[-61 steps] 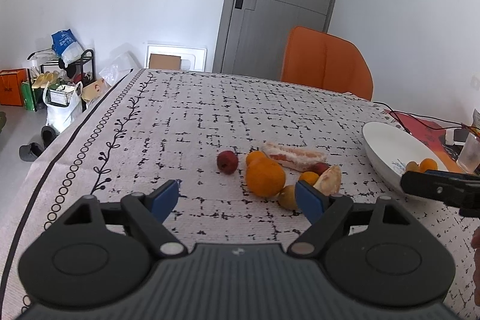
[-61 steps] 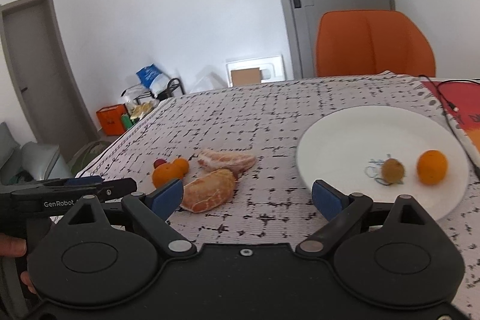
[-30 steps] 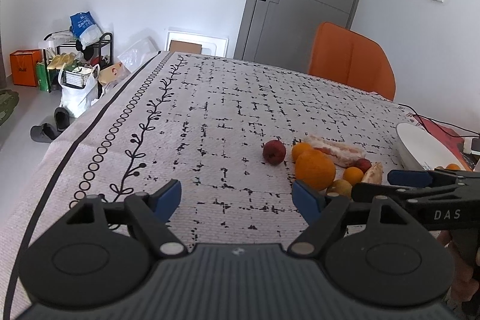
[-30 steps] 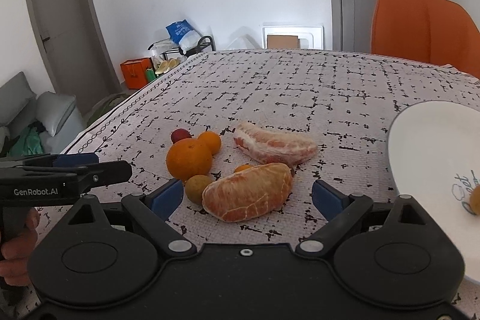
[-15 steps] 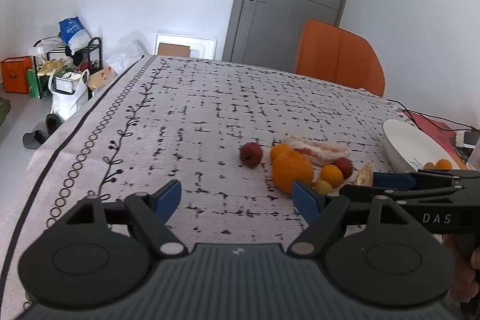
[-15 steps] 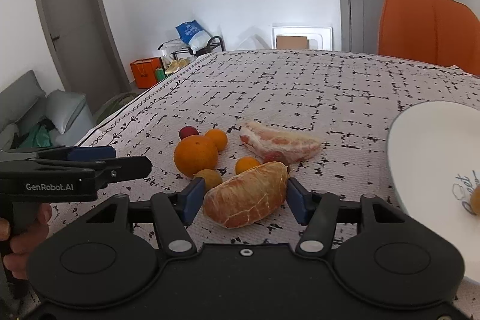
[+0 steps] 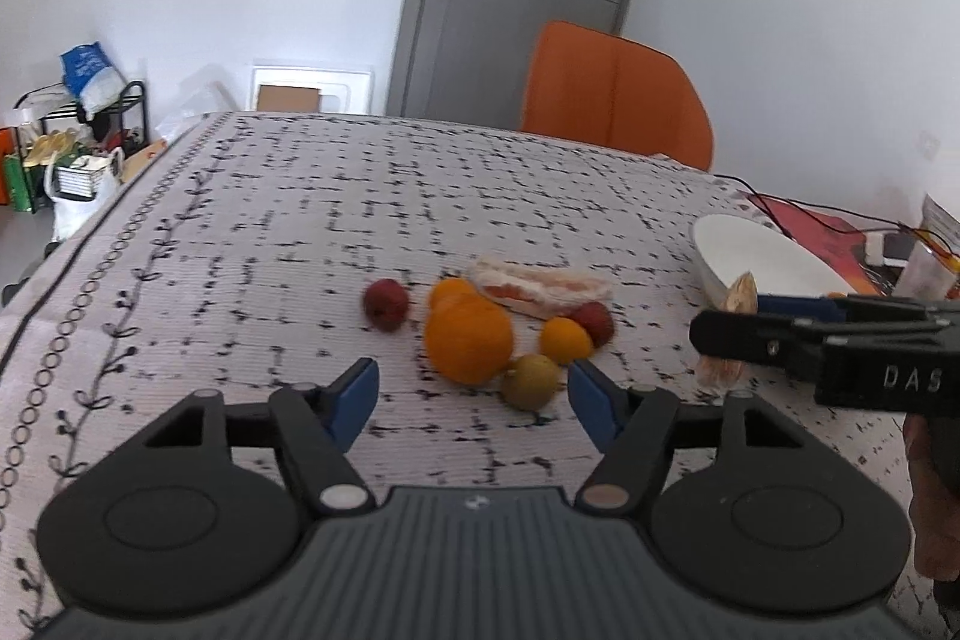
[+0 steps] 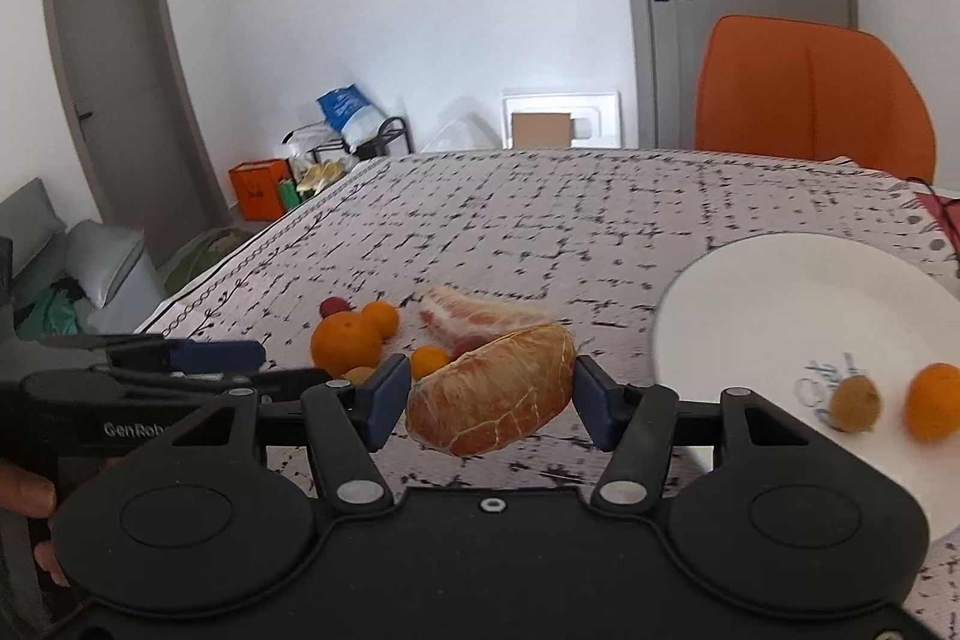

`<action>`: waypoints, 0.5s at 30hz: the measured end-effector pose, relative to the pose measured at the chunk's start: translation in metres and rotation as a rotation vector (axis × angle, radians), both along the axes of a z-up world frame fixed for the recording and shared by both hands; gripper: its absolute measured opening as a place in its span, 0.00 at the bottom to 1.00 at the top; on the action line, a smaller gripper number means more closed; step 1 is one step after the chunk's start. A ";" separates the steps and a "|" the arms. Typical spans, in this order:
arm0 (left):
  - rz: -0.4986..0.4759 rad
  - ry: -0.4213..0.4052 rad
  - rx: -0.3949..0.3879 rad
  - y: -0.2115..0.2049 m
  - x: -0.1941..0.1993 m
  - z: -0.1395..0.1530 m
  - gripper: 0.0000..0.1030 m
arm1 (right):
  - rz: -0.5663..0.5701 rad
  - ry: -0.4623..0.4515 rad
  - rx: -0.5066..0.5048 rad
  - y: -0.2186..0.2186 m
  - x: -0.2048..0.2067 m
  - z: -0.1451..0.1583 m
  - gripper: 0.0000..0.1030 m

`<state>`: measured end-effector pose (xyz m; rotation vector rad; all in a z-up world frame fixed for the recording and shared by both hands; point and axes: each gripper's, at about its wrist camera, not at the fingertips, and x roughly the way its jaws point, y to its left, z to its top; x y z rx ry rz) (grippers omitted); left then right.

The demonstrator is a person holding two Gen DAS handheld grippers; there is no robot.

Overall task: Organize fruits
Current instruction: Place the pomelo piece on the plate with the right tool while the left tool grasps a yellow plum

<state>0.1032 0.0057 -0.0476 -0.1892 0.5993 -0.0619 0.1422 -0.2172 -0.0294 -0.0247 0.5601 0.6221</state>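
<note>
My right gripper is shut on a peeled pomelo segment, held just above the patterned cloth, left of the white plate. On the plate lie a small brownish fruit and a small orange. My left gripper is closing, its pads apart from the fruit. The large orange and a yellow-green fruit sit just ahead, between its fingertips. Around them lie a red fruit, a second pomelo wedge, a small orange and another red fruit.
An orange chair stands at the table's far side. Cables and a red mat lie beyond the plate. The right gripper crosses the left wrist view at the right. The table's left edge drops to floor clutter.
My right gripper shut on the pomelo segment, raised it and carried it toward the plate. My left gripper's jaws narrowed while it drew closer to the fruit pile.
</note>
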 end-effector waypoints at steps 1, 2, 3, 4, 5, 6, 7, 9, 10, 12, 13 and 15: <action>-0.010 0.004 -0.001 -0.003 0.001 -0.001 0.63 | -0.009 -0.003 0.003 -0.004 0.000 0.001 0.55; -0.016 0.007 -0.002 -0.006 0.002 -0.002 0.60 | -0.016 -0.006 0.005 -0.007 -0.001 0.002 0.55; -0.018 0.012 -0.003 -0.009 0.003 -0.003 0.59 | -0.026 -0.009 0.009 -0.011 -0.001 0.003 0.55; -0.019 0.016 -0.004 -0.012 0.004 -0.003 0.58 | -0.032 -0.012 0.011 -0.013 -0.002 0.004 0.55; -0.020 0.023 -0.006 -0.015 0.006 -0.004 0.57 | -0.041 -0.015 0.014 -0.017 -0.003 0.004 0.55; -0.022 0.029 -0.008 -0.018 0.008 -0.005 0.57 | -0.050 -0.019 0.017 -0.022 -0.003 0.005 0.55; -0.024 0.036 -0.008 -0.020 0.010 -0.006 0.57 | -0.060 -0.020 0.021 -0.026 -0.003 0.005 0.55; -0.028 0.042 -0.003 -0.026 0.014 -0.007 0.57 | -0.081 -0.022 0.030 -0.036 -0.003 0.006 0.55; -0.028 0.042 0.000 -0.028 0.015 -0.007 0.56 | -0.090 -0.023 0.032 -0.039 -0.003 0.007 0.55; -0.028 0.045 0.005 -0.032 0.018 -0.009 0.48 | -0.115 -0.023 0.036 -0.050 -0.003 0.006 0.55; -0.028 0.050 0.007 -0.034 0.020 -0.009 0.42 | -0.128 -0.023 0.039 -0.055 -0.003 0.006 0.55; -0.025 0.060 0.015 -0.037 0.024 -0.011 0.28 | -0.152 -0.021 0.043 -0.064 -0.002 0.006 0.55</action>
